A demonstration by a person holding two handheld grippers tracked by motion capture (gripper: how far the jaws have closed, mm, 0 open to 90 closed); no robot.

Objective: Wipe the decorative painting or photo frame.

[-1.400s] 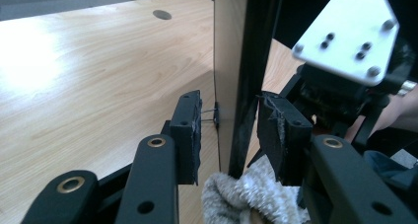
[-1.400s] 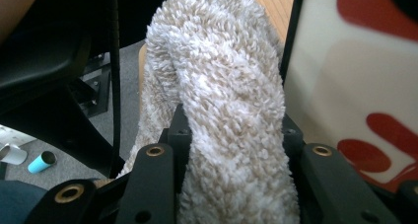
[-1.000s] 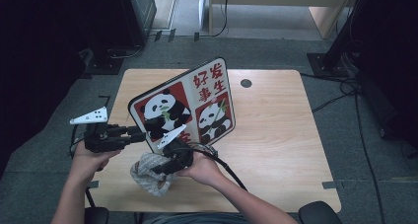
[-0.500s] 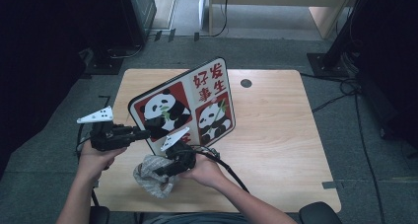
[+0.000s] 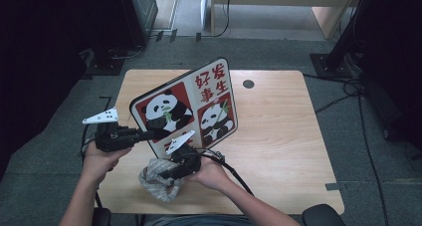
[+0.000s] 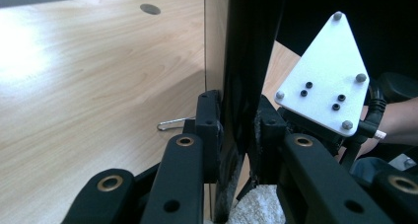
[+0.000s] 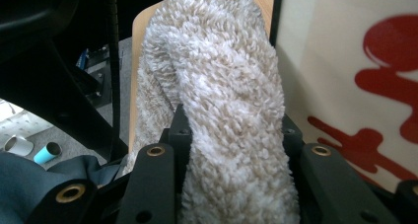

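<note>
A board [image 5: 191, 109] printed with pandas and red characters stands tilted on the wooden table [image 5: 283, 136]. My left gripper [image 5: 152, 134] grips its lower left edge. In the left gripper view the board [image 6: 236, 51] is edge-on between the pads of my left gripper [image 6: 236, 135], whose jaws have just been closing on it. My right gripper [image 5: 166, 173] is shut on a fluffy beige cloth [image 5: 157, 181] just in front of the board's bottom edge. In the right gripper view the cloth [image 7: 222, 86] bulges up out of my right gripper [image 7: 231, 135], with the board's face [image 7: 355, 71] close beside it.
A dark round cable hole [image 5: 248, 83] sits near the table's far edge. A small bent wire [image 6: 172, 124] lies on the tabletop behind the board. Cables [image 5: 348, 94] run over the floor on the right. The right gripper's white three-cornered plate [image 6: 328, 76] is near my left gripper.
My left gripper has edged toward the board's lower left edge and closed on it. The right gripper and the cloth have stayed in place.
</note>
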